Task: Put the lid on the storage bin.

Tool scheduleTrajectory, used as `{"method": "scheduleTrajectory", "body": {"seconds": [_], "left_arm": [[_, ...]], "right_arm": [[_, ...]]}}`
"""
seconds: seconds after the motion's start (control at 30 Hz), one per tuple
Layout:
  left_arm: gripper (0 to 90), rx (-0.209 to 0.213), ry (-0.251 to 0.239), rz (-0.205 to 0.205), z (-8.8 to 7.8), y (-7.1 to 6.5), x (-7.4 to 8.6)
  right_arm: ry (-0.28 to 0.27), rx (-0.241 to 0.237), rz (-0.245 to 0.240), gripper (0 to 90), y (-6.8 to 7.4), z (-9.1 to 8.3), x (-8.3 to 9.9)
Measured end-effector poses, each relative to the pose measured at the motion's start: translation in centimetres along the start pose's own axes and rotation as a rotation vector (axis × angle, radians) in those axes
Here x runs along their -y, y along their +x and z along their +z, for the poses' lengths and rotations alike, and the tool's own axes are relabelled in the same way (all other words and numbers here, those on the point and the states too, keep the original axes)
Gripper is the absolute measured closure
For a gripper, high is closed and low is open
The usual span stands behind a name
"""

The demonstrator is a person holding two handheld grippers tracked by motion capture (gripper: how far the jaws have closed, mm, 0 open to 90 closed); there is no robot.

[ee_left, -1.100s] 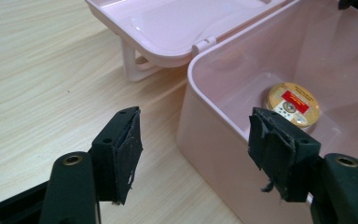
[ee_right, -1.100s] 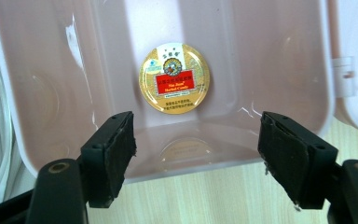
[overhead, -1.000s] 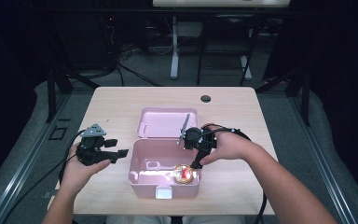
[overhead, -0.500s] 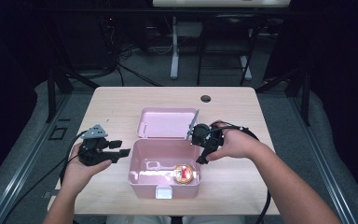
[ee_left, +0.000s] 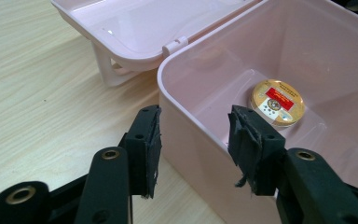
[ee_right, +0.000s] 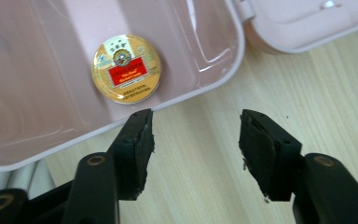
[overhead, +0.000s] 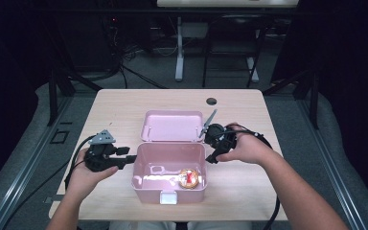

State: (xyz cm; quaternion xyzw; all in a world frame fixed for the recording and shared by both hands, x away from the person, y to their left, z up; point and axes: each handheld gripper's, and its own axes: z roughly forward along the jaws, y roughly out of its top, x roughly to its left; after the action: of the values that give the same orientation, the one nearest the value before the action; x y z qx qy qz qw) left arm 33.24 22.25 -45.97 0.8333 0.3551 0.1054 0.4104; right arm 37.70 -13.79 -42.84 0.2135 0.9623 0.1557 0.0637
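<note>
A pink plastic box [overhead: 143, 184] stands open at the table's middle, its lid [overhead: 172, 125] lying back flat. A round gold tin with a red label [overhead: 189, 177] lies on the box floor, right of centre. My left gripper [overhead: 132, 158] is at the box's left wall. In the left gripper view its jaws [ee_left: 193, 135] straddle that wall of the box [ee_left: 307, 51], one outside and one inside, and have just been closing; the inner pad stands off it. My right gripper [overhead: 212, 155] is beside the box's right wall. Its jaws [ee_right: 196, 135] have just been closing over bare table, with the tin [ee_right: 126, 68] beyond the rim.
A white latch [overhead: 168, 197] sticks out from the box's front. A dark round hole [overhead: 211, 101] sits near the far edge of the wooden table [overhead: 115, 110]. Cables trail from both grippers. Metal stands and dark floor lie beyond the table.
The right hand has slid right, from over the box's right rim to the table beside it. Both pairs of jaws have narrowed. The left hand has hardly moved.
</note>
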Motion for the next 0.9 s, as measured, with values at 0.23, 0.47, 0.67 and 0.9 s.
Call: {"method": "scheduleTrajectory", "body": {"seconds": [0.23,0.47,0.67,0.9], "left_arm": [[59.5,0.004,0.003,-0.015,0.1,-0.1,0.0],[64.3,0.011,0.011,-0.027,0.2,-0.2,0.0],[65.4,0.007,0.008,-0.030,0.2,-0.2,0.0],[67.1,0.020,0.013,-0.030,0.3,-0.2,0.0]], "right_arm": [[-0.064,0.036,0.086,49.4,-1.0,-0.3,0.5],[-0.096,0.034,0.171,50.1,-2.0,0.2,0.9],[-0.136,0.039,0.241,50.2,-2.9,0.4,1.1],[-0.176,0.049,0.301,51.3,-3.7,0.9,1.0]]}}
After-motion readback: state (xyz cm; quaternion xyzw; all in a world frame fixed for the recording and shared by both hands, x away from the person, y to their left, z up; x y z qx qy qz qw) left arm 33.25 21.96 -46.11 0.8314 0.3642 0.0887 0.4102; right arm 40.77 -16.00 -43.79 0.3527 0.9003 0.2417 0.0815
